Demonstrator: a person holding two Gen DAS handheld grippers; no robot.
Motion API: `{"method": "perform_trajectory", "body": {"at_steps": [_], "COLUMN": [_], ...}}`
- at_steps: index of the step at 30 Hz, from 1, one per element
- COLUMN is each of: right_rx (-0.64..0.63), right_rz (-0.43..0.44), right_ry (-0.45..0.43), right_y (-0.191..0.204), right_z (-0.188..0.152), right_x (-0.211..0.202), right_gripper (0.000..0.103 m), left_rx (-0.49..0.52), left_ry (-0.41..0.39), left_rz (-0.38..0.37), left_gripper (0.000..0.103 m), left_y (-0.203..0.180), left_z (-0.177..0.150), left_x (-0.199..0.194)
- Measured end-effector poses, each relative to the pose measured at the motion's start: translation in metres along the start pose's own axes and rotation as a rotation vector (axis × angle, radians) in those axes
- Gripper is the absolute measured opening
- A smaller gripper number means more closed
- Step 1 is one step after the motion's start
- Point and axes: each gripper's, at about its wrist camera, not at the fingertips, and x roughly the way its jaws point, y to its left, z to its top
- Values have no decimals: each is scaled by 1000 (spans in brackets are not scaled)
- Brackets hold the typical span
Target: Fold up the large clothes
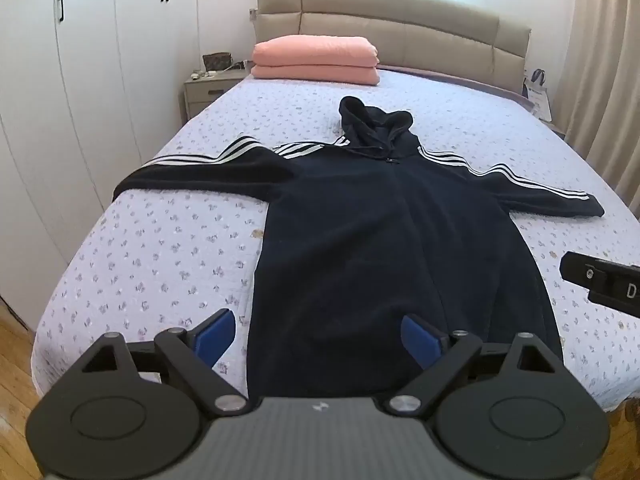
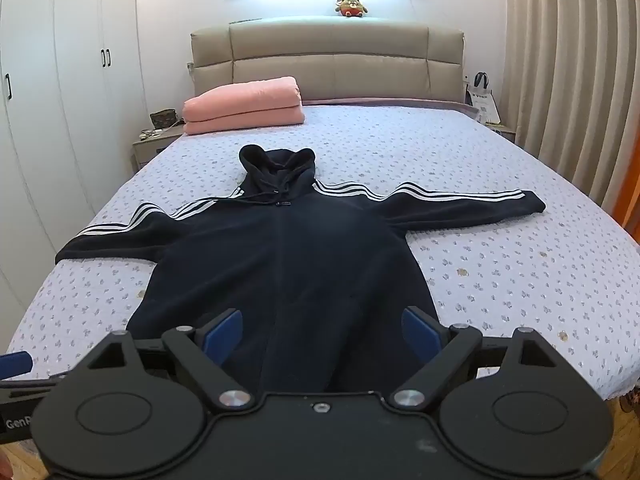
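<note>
A dark navy hooded jacket [image 1: 372, 240] with white sleeve stripes lies flat, front up, on the bed [image 1: 160, 256], sleeves spread to both sides and hood toward the headboard. It also shows in the right wrist view [image 2: 296, 264]. My left gripper [image 1: 320, 340] is open and empty, above the jacket's hem at the foot of the bed. My right gripper [image 2: 322, 336] is open and empty, also above the hem. Part of the right gripper [image 1: 600, 284] shows at the right edge of the left wrist view.
A folded pink blanket [image 1: 316, 60] lies by the padded headboard [image 1: 400, 32]. White wardrobes [image 1: 80, 80] and a nightstand [image 1: 208, 88] stand on the left. Curtains [image 2: 568, 72] hang on the right. A plush toy [image 2: 351, 7] sits on the ledge above the headboard.
</note>
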Motion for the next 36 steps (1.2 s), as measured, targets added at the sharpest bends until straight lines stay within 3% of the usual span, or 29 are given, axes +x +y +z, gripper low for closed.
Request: {"method": "perform_trajectory", "body": {"at_steps": [22,36], "right_rx": [-9,-29], "right_rz": [-4,-33], "right_ry": [-14,-66], "right_y": [1,4], "right_z": [4,6], "right_x": [-13,-43], "right_gripper": [103,103], "left_rx": [-19,-30], "left_ry": [-13,-128], "left_rz": [7,5], "left_gripper": [92,92], "left_y": [5,15], "left_z": [2,-4], "left_x": [-4,-30]}}
